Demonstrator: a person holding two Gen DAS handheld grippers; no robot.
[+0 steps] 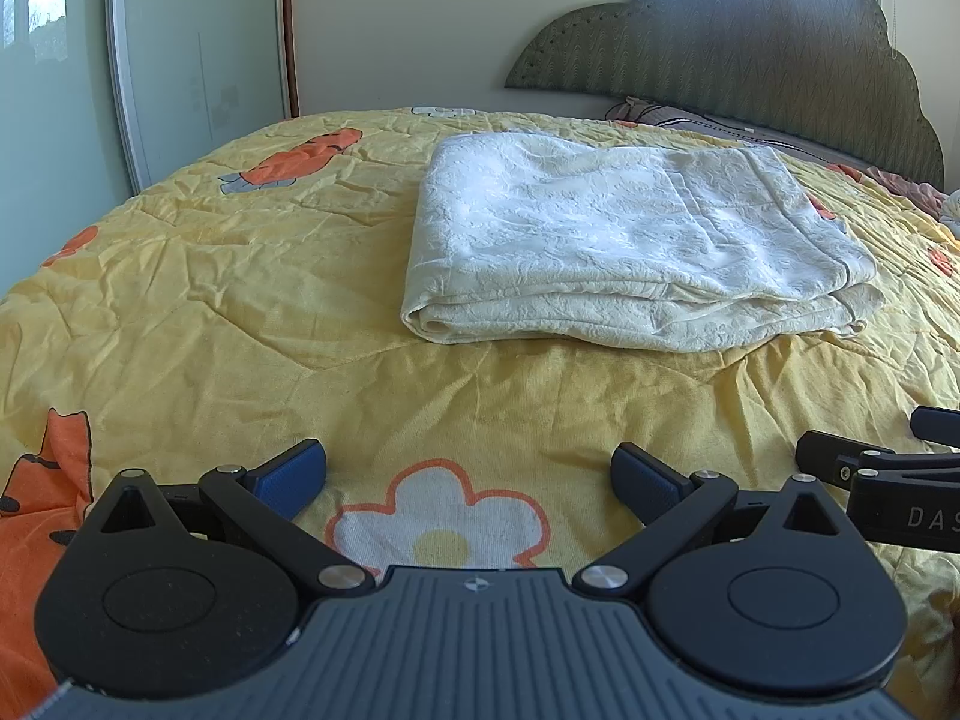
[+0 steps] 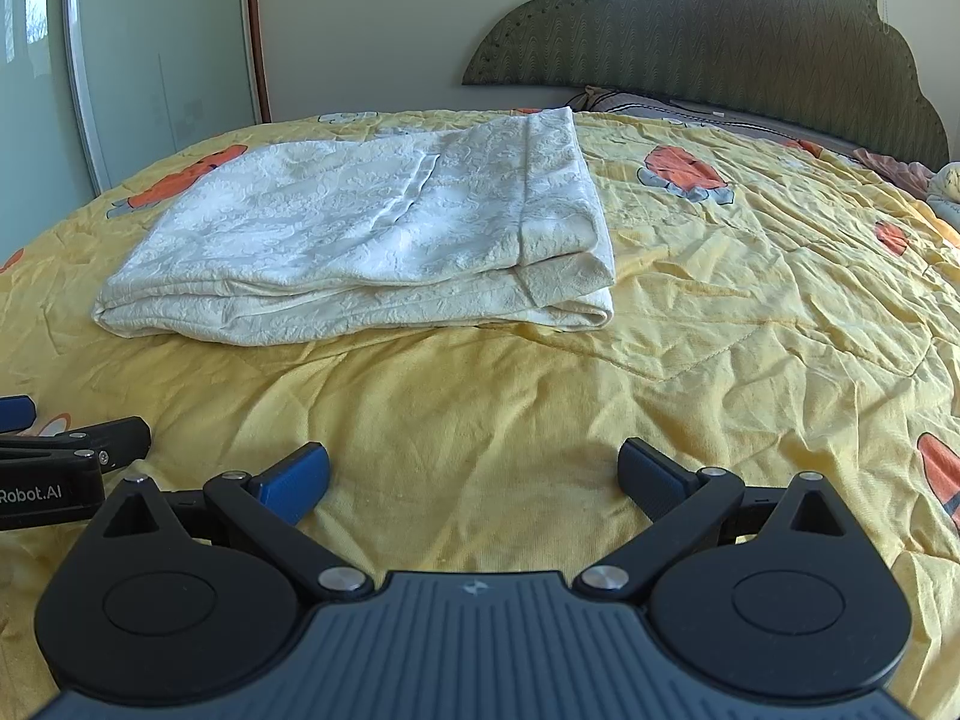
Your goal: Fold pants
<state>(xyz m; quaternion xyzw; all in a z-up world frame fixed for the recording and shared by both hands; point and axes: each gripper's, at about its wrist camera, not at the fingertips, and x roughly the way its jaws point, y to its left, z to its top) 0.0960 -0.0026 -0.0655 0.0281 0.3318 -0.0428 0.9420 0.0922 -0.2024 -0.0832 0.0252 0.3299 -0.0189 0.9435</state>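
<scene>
The cream, textured pants (image 1: 624, 246) lie folded into a flat rectangle on the yellow bedspread (image 1: 210, 312), ahead of both grippers. In the right wrist view the pants (image 2: 360, 240) sit ahead and to the left. My left gripper (image 1: 468, 480) is open and empty, low over the bedspread, well short of the pants. My right gripper (image 2: 474, 480) is open and empty too, beside the left one. Part of the right gripper (image 1: 888, 474) shows at the right edge of the left wrist view, and part of the left gripper (image 2: 66, 468) at the left edge of the right wrist view.
The yellow bedspread (image 2: 720, 330) has orange carrot and flower prints. A green padded headboard (image 1: 750, 60) stands at the back right with pillows (image 1: 690, 120) below it. A sliding wardrobe door (image 1: 180, 60) stands at the left, beyond the bed's edge.
</scene>
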